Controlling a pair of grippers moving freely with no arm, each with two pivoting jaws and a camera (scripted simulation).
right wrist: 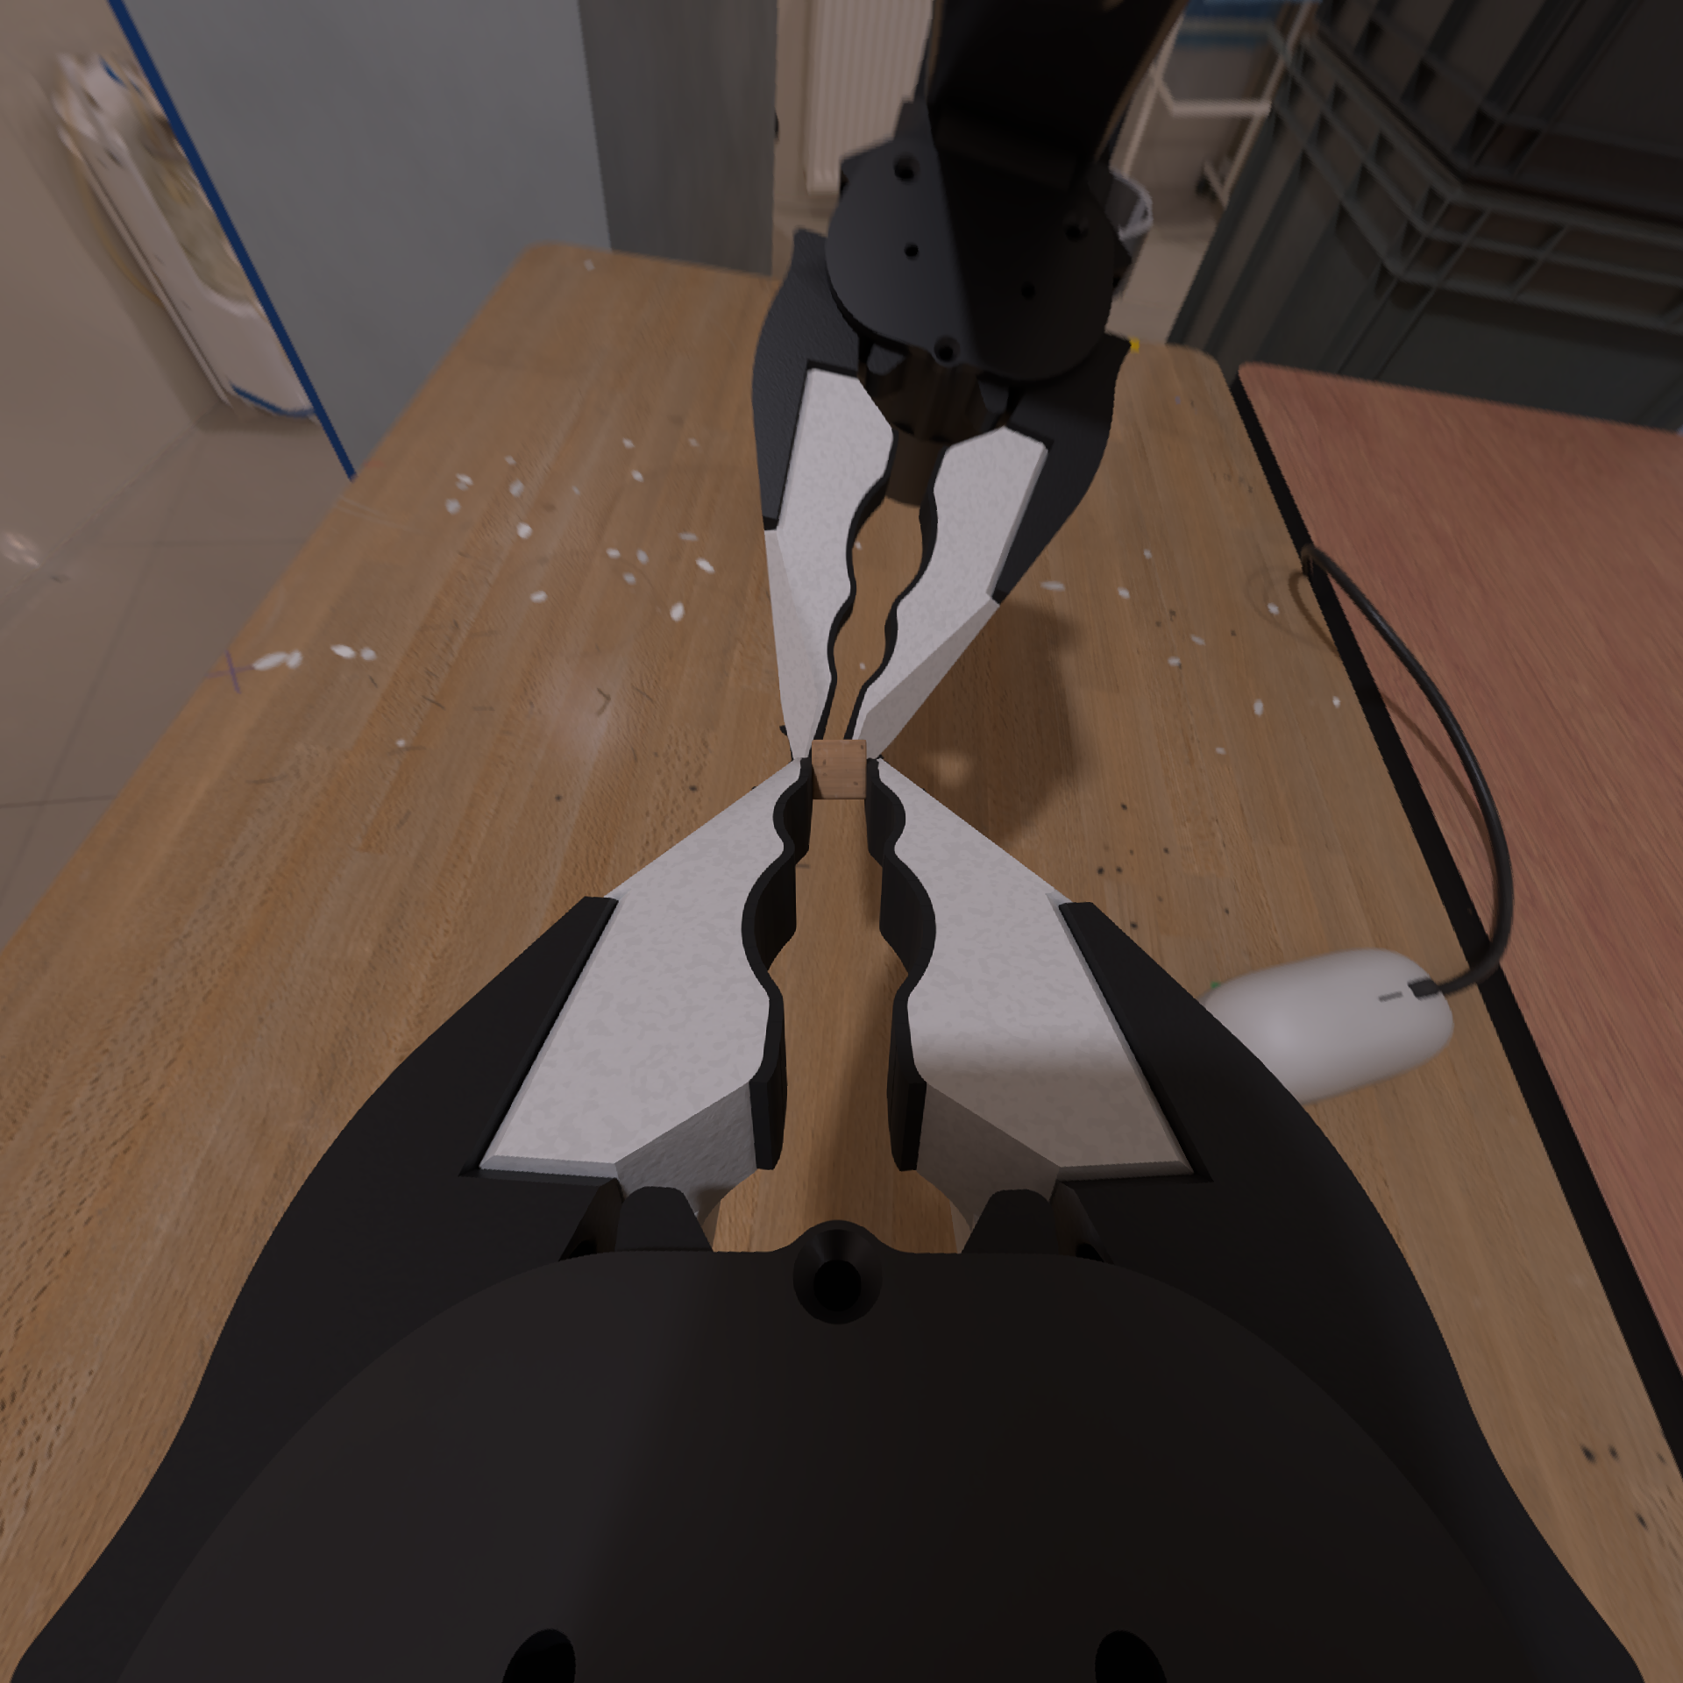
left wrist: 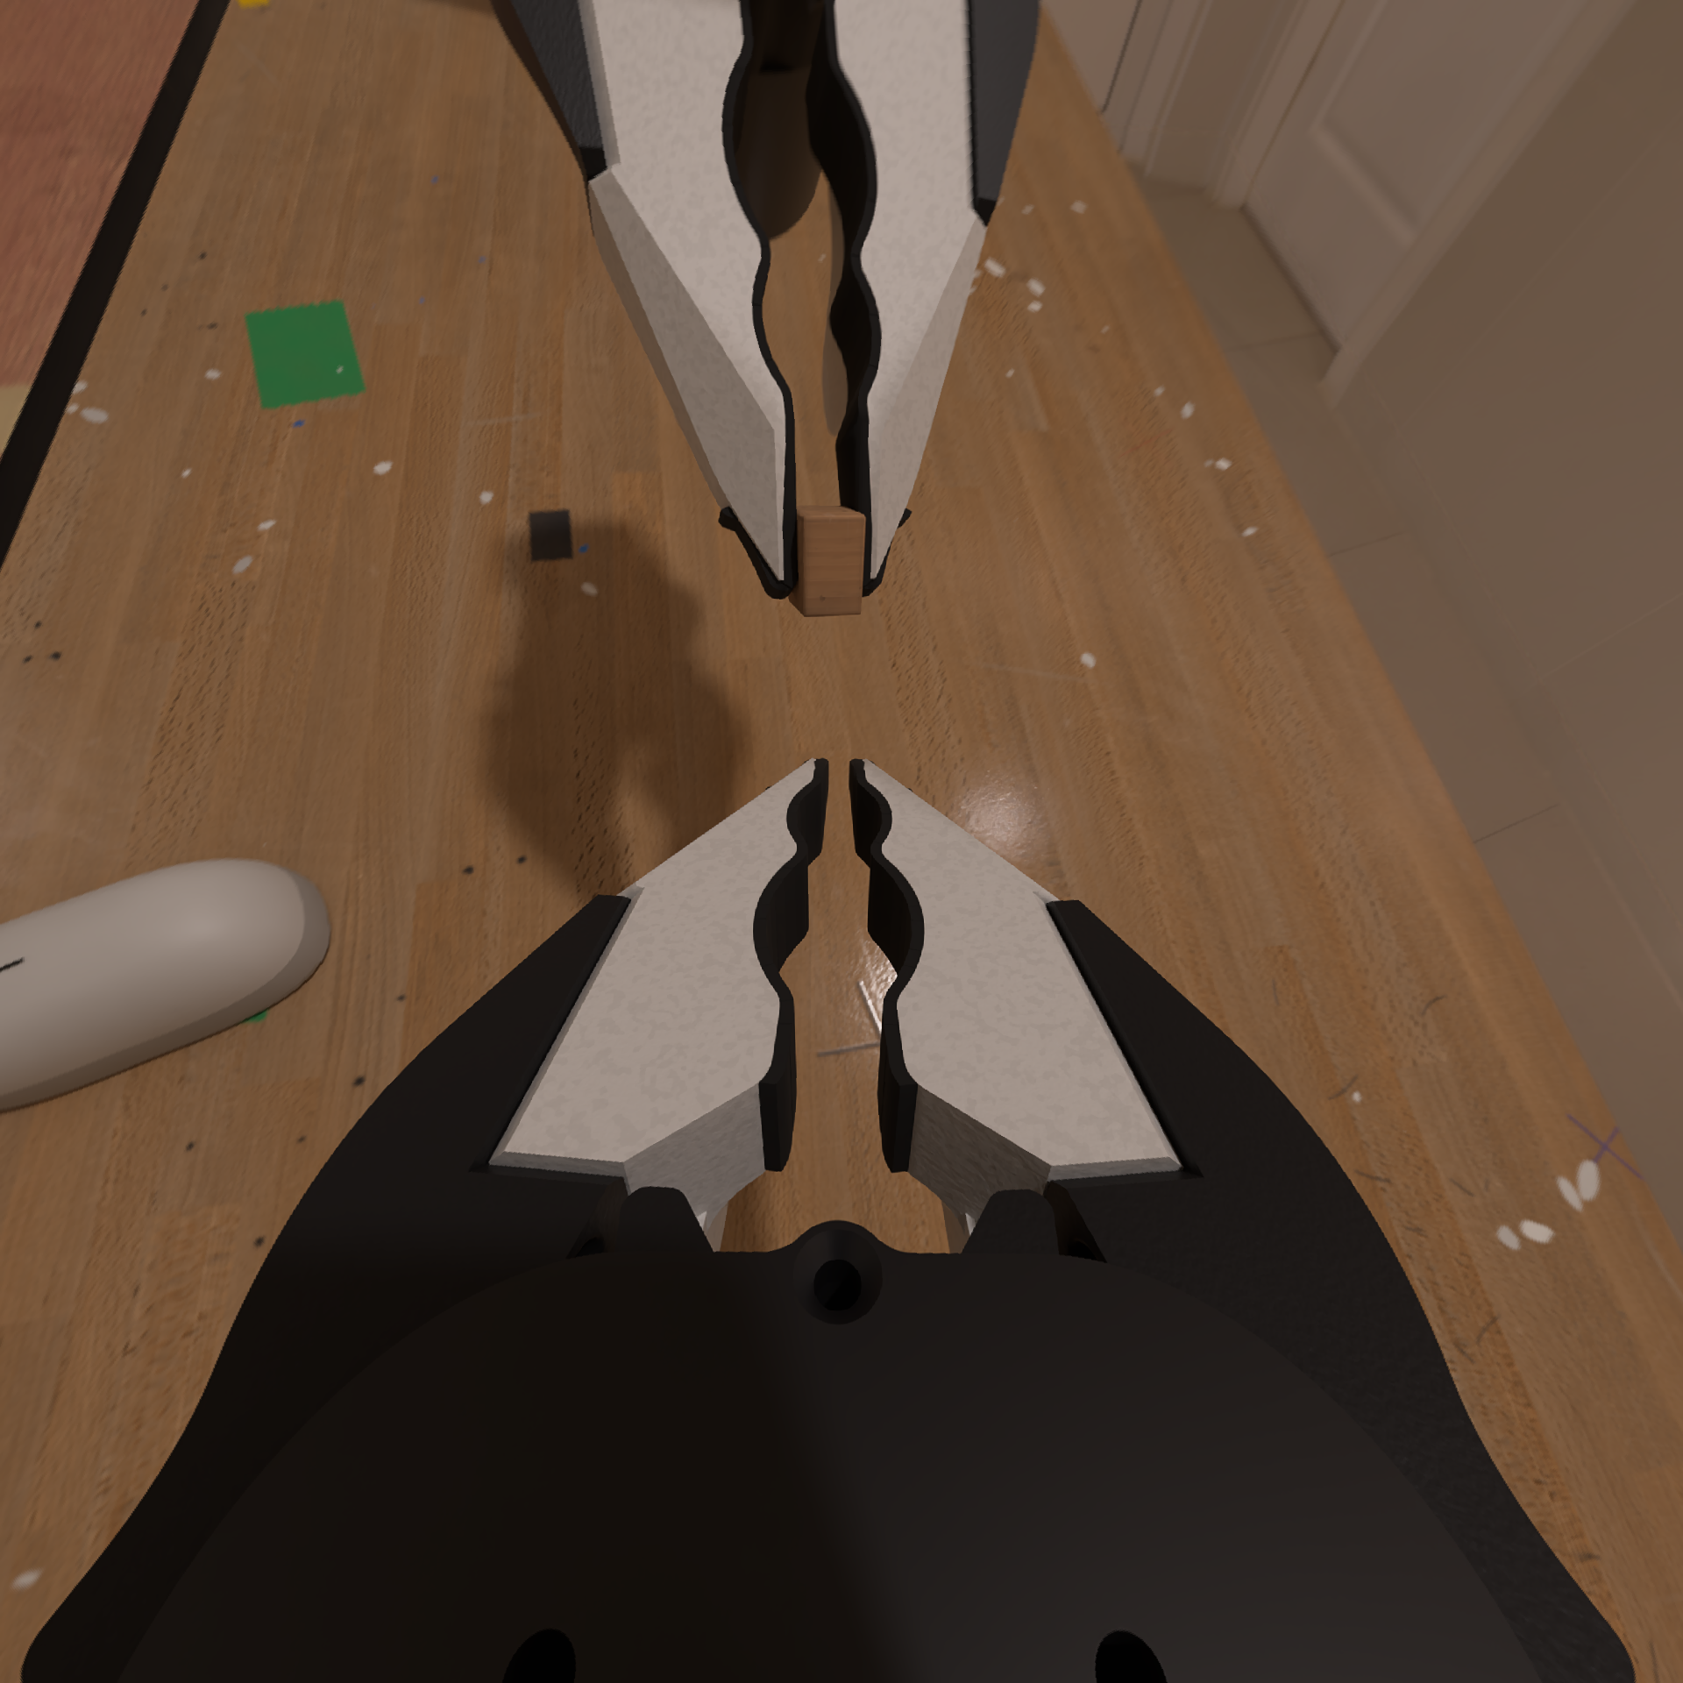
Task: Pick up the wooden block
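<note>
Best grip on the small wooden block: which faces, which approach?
Grip the small light-brown wooden block across its two flat vertical side faces, coming level along the wooden table. The right gripper already has its jaws closed on those sides.

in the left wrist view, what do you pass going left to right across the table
white mouse → green square patch → small black cube → wooden block, held in the right claw → pale floor beyond the table edge.
</note>
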